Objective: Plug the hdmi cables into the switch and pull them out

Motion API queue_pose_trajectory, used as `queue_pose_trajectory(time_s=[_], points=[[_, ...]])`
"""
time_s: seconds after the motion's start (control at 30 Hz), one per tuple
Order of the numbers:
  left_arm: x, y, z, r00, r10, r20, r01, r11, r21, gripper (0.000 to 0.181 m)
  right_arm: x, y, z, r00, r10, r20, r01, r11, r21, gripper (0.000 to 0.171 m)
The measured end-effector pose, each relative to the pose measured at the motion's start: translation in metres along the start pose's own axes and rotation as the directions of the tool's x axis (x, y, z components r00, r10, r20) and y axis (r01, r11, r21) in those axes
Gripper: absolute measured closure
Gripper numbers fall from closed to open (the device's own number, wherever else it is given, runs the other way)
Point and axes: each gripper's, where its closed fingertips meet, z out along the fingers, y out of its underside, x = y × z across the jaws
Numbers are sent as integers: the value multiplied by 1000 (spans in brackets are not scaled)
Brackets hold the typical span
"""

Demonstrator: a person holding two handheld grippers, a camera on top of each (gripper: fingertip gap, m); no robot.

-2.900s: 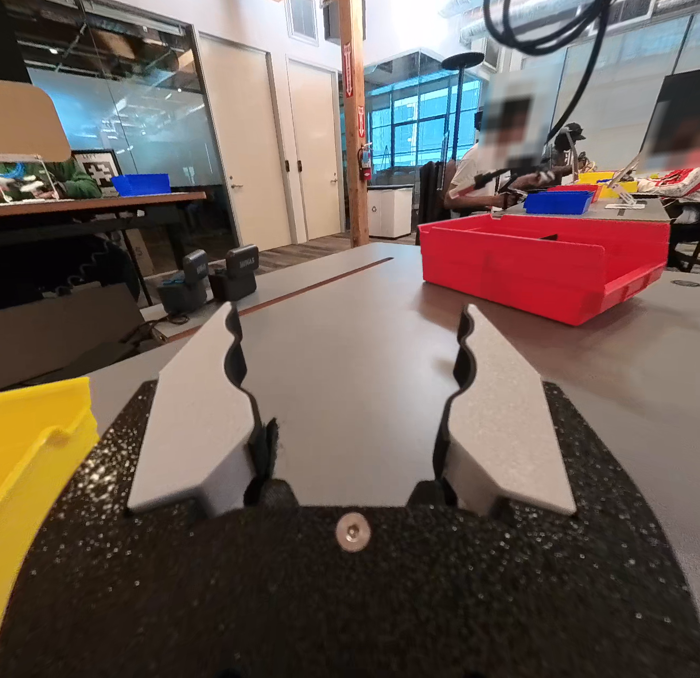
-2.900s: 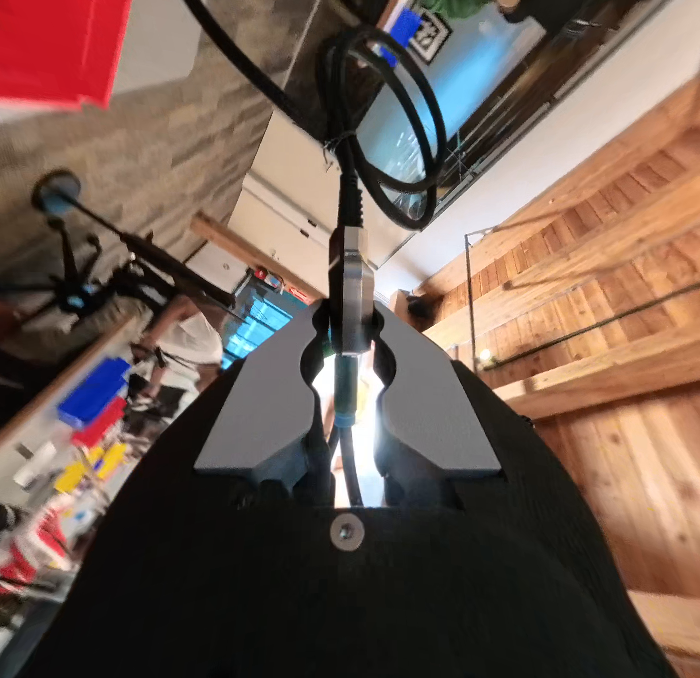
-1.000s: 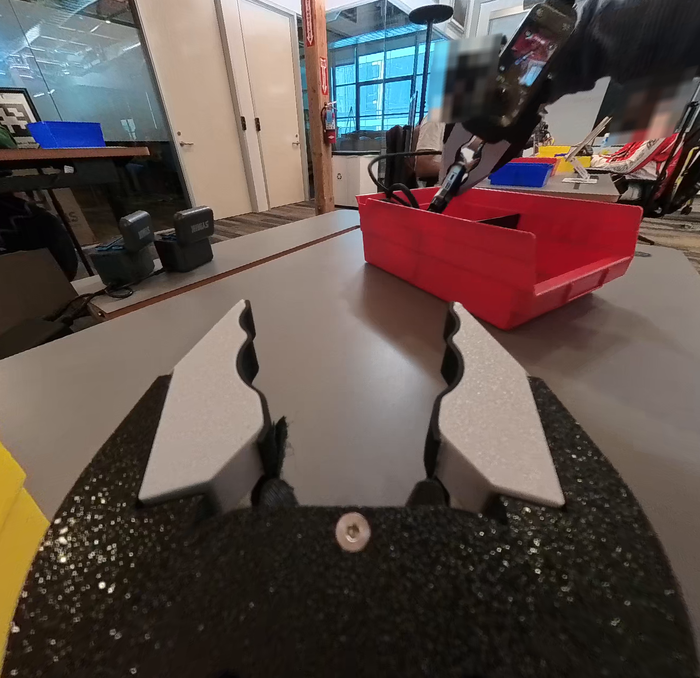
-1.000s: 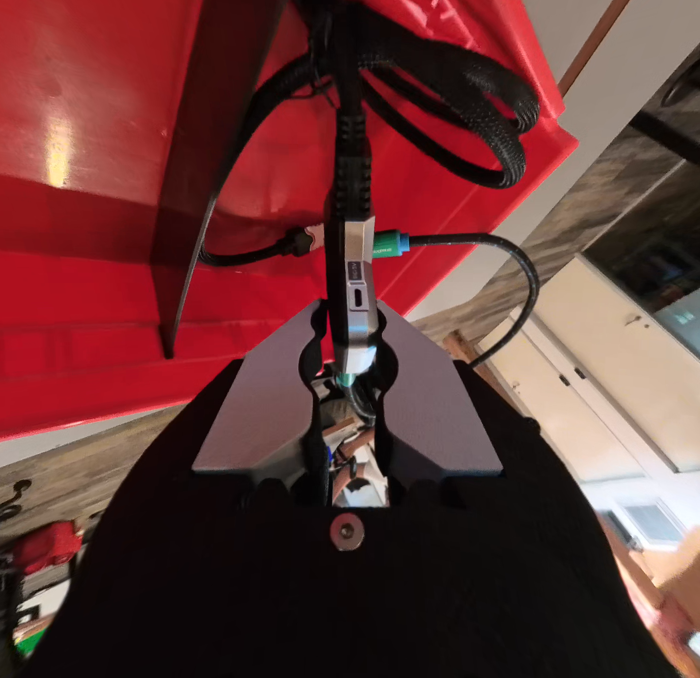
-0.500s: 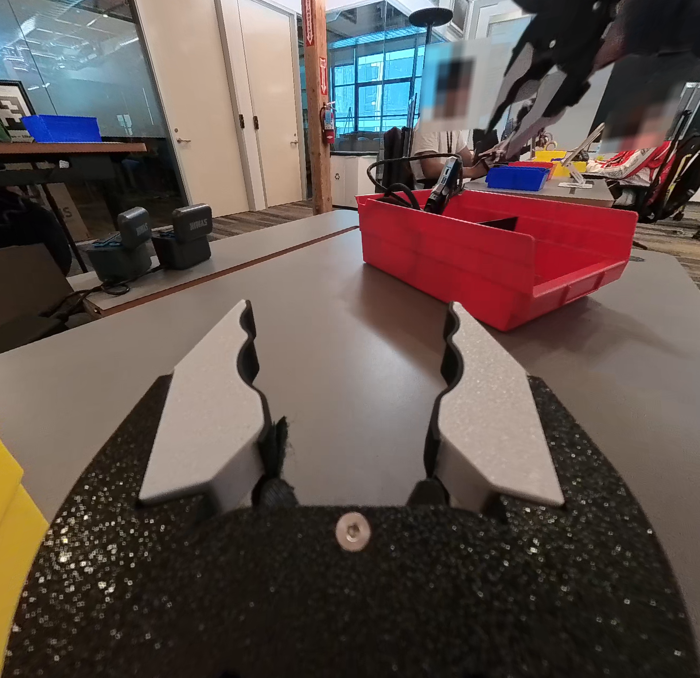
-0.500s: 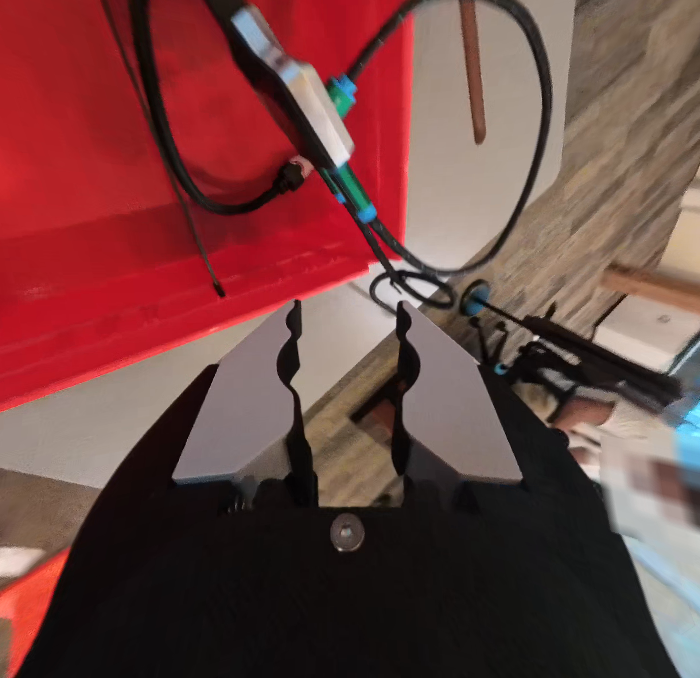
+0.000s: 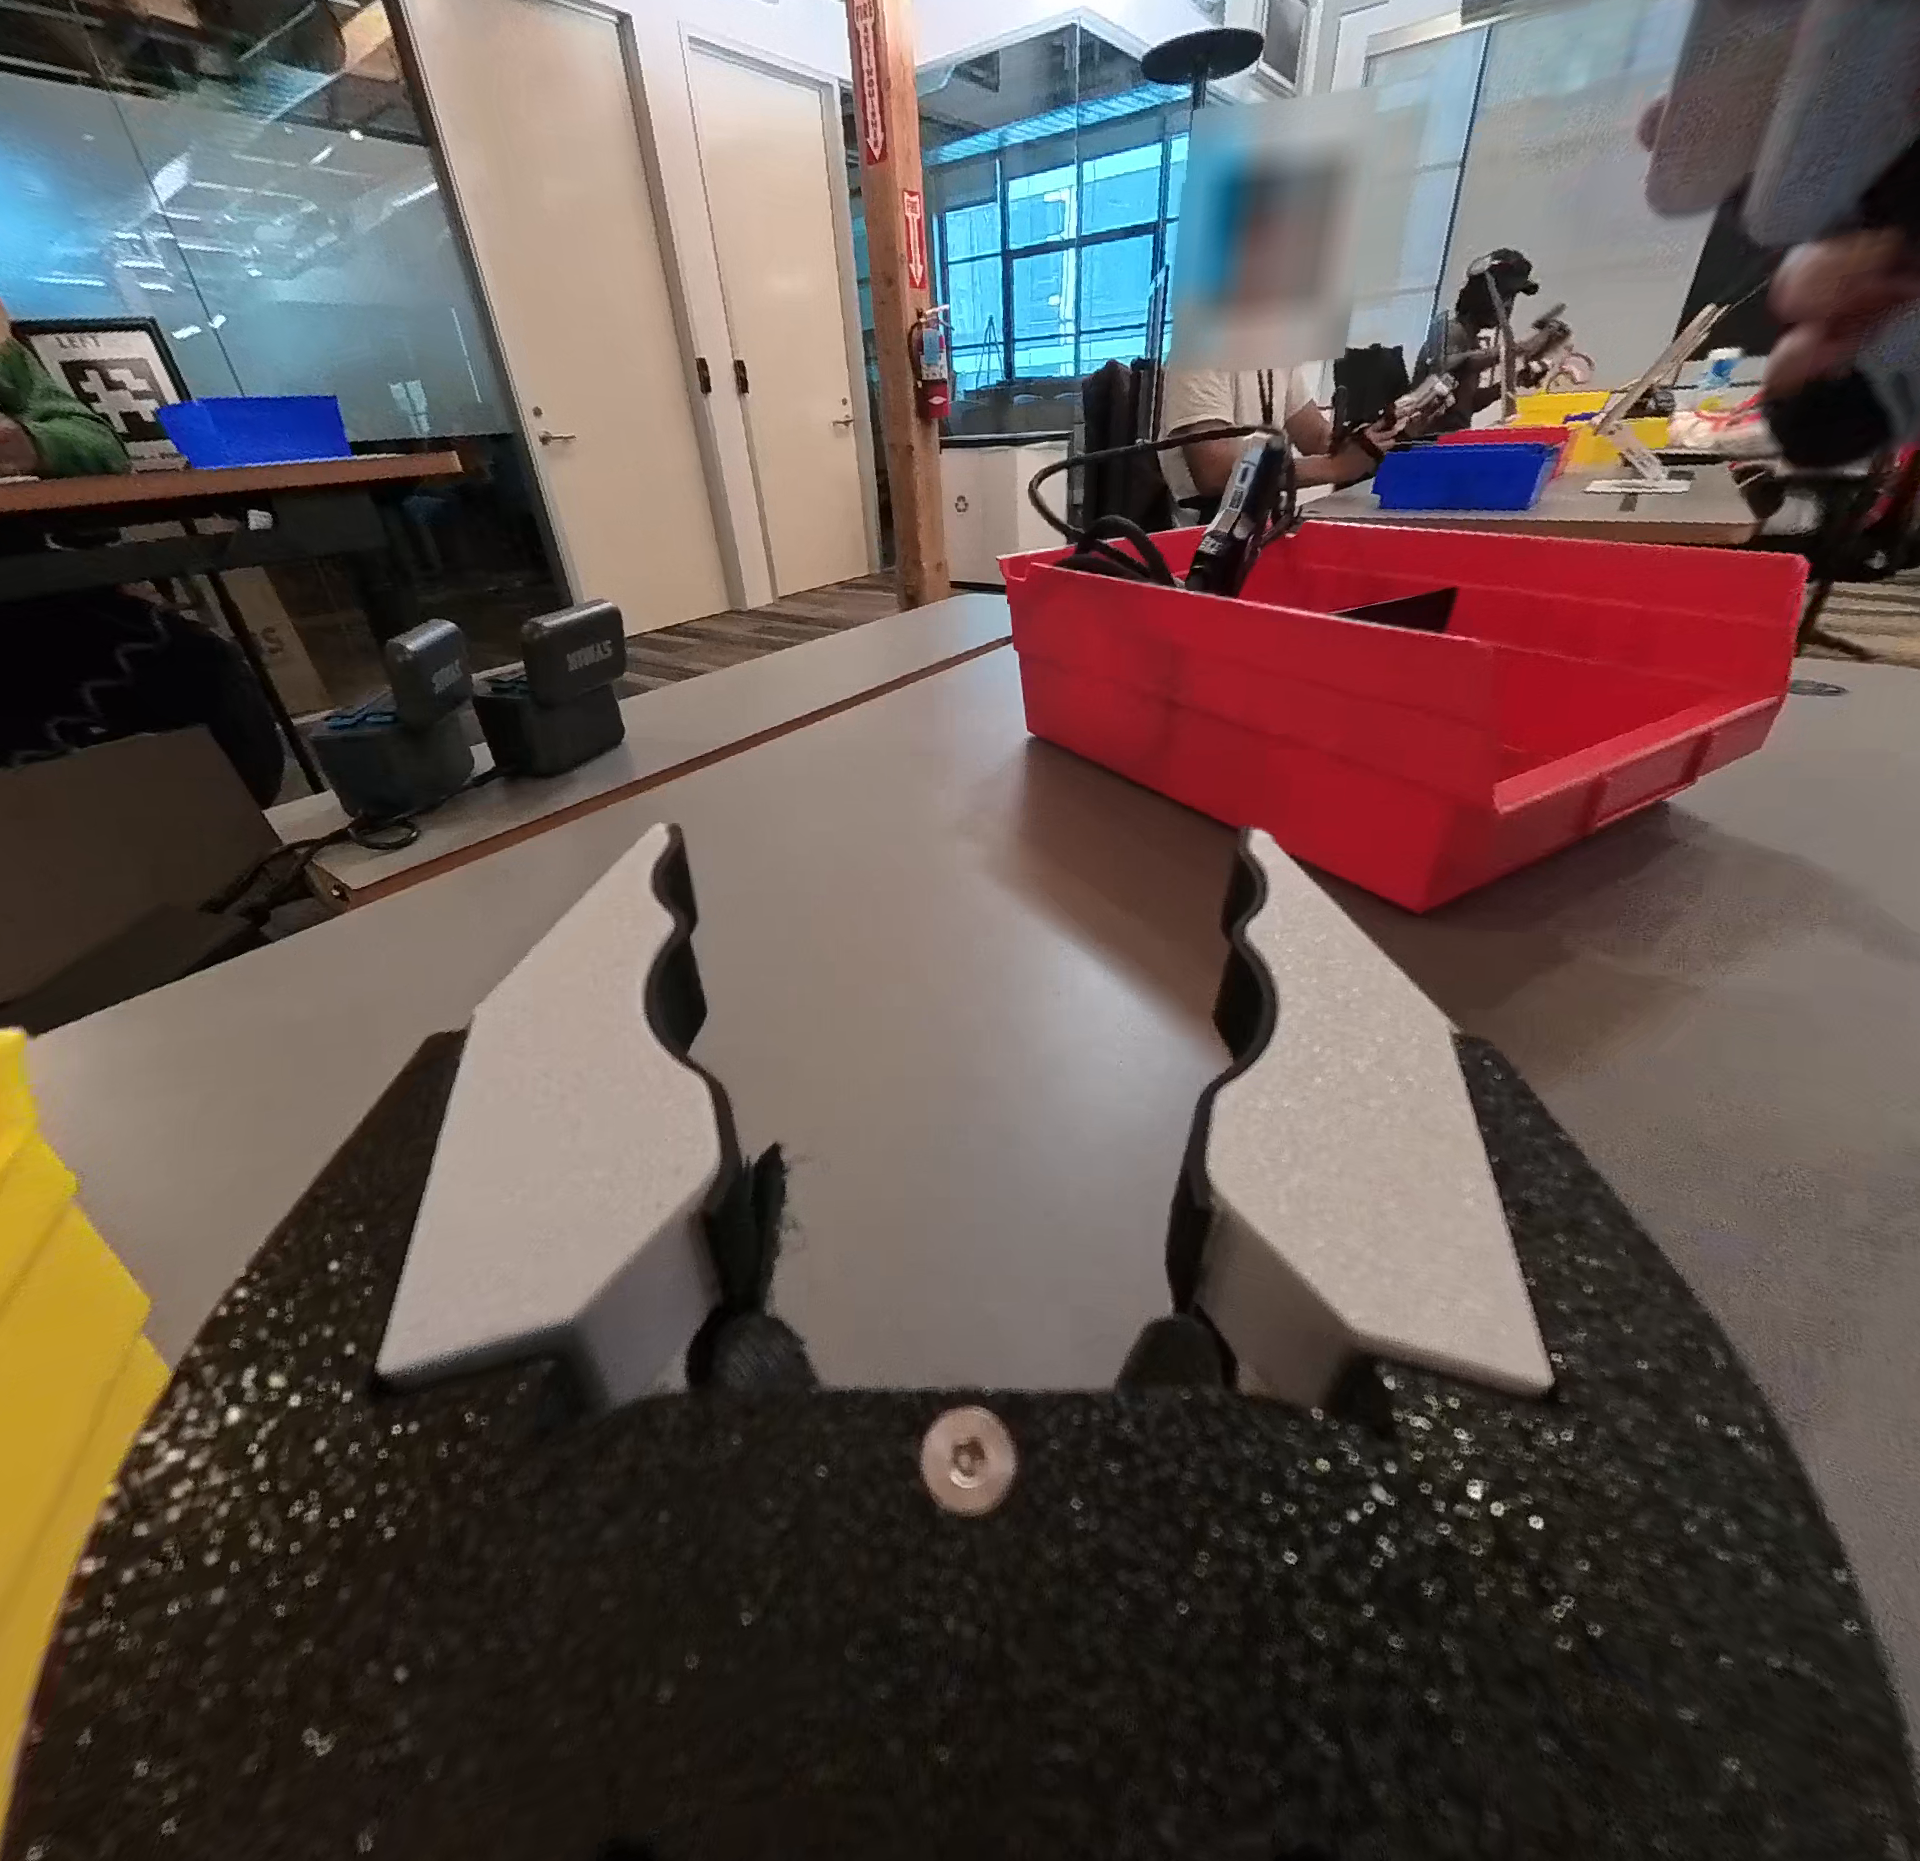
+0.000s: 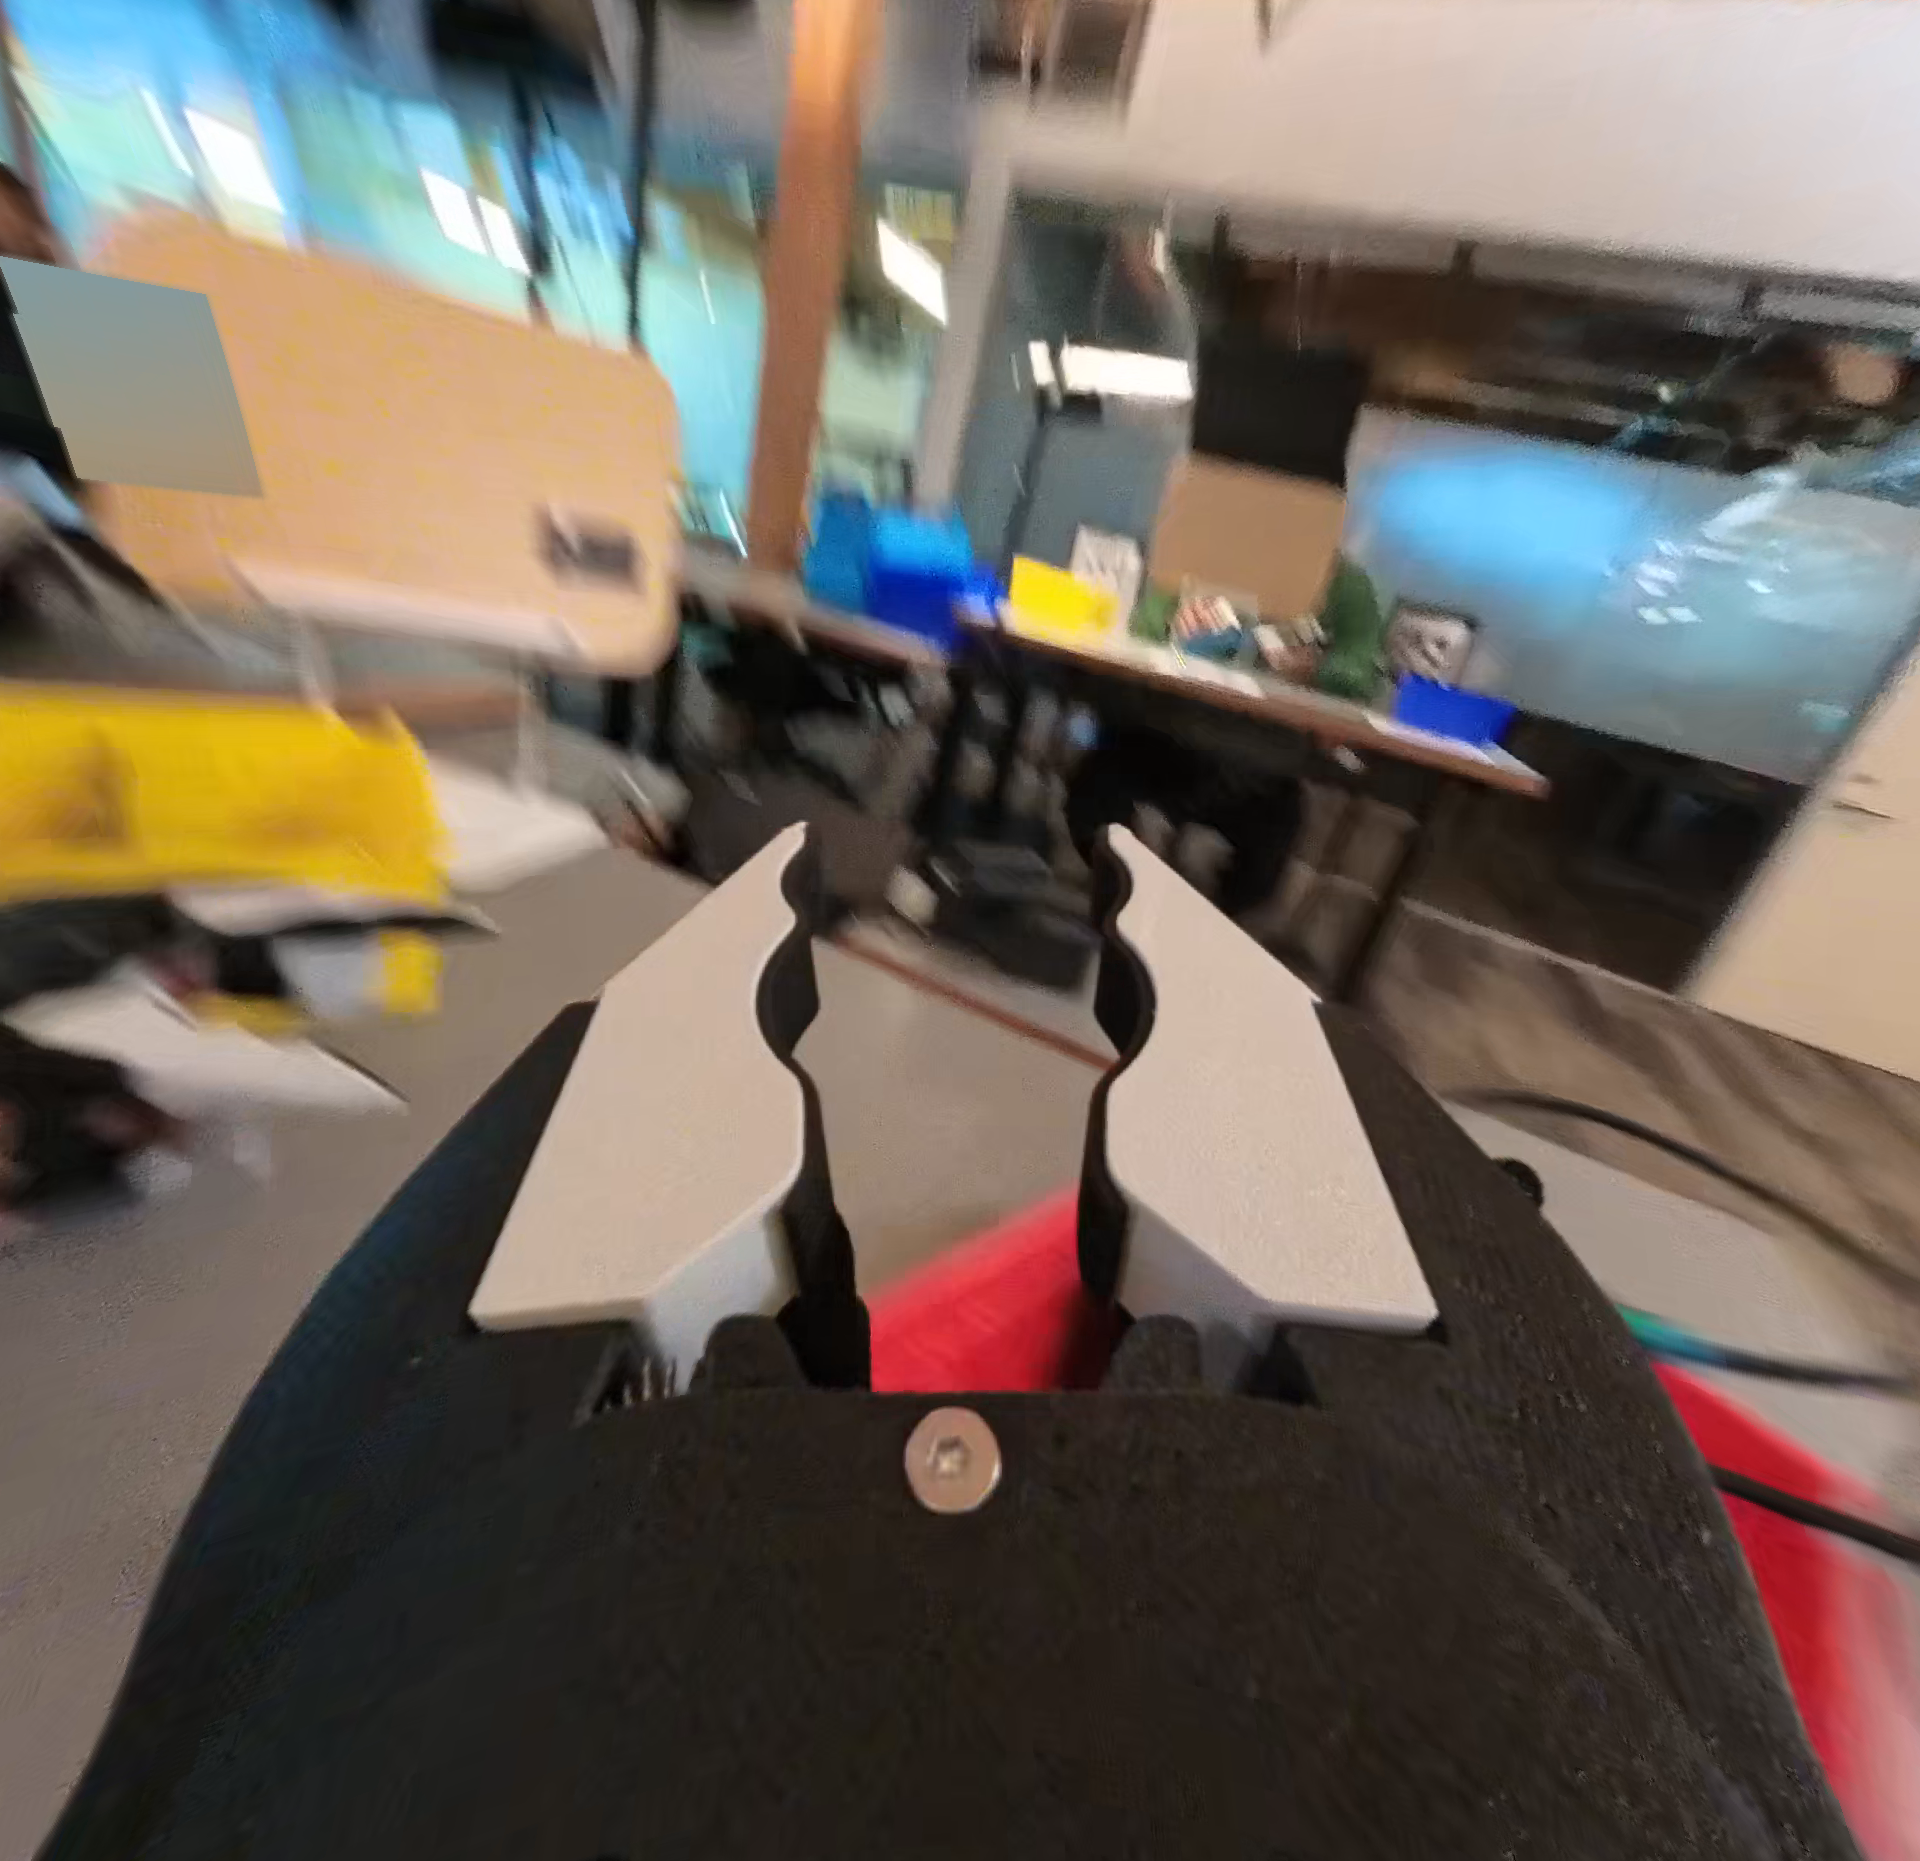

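Switch [image 7: 1242, 518]: a slim dark-and-silver unit, standing on end in the far-left compartment of the red bin [image 7: 1351, 762], leaning a little toward the right. Its long axis runs near vertical. Black cables [image 7: 1117, 554] coil around its foot, and one loop arcs up over the bin's left rim. I cannot tell from here how many plugs are seated in it.

From my left tool [image 7: 961, 876] the switch lies ahead and to the right, well apart, across bare grey worktop [image 7: 935, 928]. Left tool is spread wide and holds nothing, sitting low over the worktop.

Right tool [image 8: 956, 845] is parted to a middling gap, also empty. Its view is smeared with motion. A red bin edge [image 8: 977, 1292] shows directly beneath and behind its fingers, and a thin black cable [image 8: 1714, 1177] trails across the right side. I judge the right tool is the nearer of the two to the bin, though it points away from the switch toward the room.

Count: one switch; one red bin with a black divider [image 7: 1392, 606]; two tools, both empty. The cables are bundled, so I cannot tell how many.

Further out: a yellow bin [image 7: 42, 1292] just beside the left tool on its left, and two dark charger blocks [image 7: 499, 699] on the neighbouring desk.

Any next grasp means reaching down into the bin onto an upright, narrow body, in my judgement.
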Motion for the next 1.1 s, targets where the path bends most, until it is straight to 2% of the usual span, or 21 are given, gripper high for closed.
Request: queue_pose_trajectory(time_s=[0.07, 0.13, 0.23, 0.37, 0.5, 0.7, 0.83, 0.93, 1.1], points=[[-2, -4, -3, 999, 25, 21, -25, 1000, 15, 82, -56, -6, 14, 992, 99, 76, -111, 980, 166, 121], [-6, -8, -8, 997, 51, 55, -52, 998, 29, 83, -93, 5, 36, 987, 120, 104, -140, 965, 222, 120], [-10, -14, -14, 991, 85, 105, -90, 995, 53, 86, -116, 31, 72, 994, 71, 81, -89, 966, 242, 126], [-11, -16, -16, 980, 148, 135, -155, 987, 43, 87, -123, 85, 103, 992, 68, 102, -84, 985, 153, 130], [-4, -15, -14, 971, 201, 126, -206, 978, 30, 88, -117, 120, 104, 995, -34, 98, 26, 996, 81, 133], [-1, -14, -13, 966, 233, 109, -237, 971, 24, 89, -64, 131, 93, 980, -185, -69, 186, 982, 16, 142], [-8, -8, -13, 973, 202, 110, -203, 979, -3, 93, -23, 149, 85, 964, -198, -176, 186, 979, -83, 143], [-26, 2, -12, 979, 141, 148, -136, 990, -47, 97, -6, 154, 79, 962, -163, -220, 144, 984, -101, 144], [-40, 5, -14, 988, -1, 155, 4, 1000, -21, 93, -27, 148, 83, 985, -104, -140, 99, 994, -41, 145]])
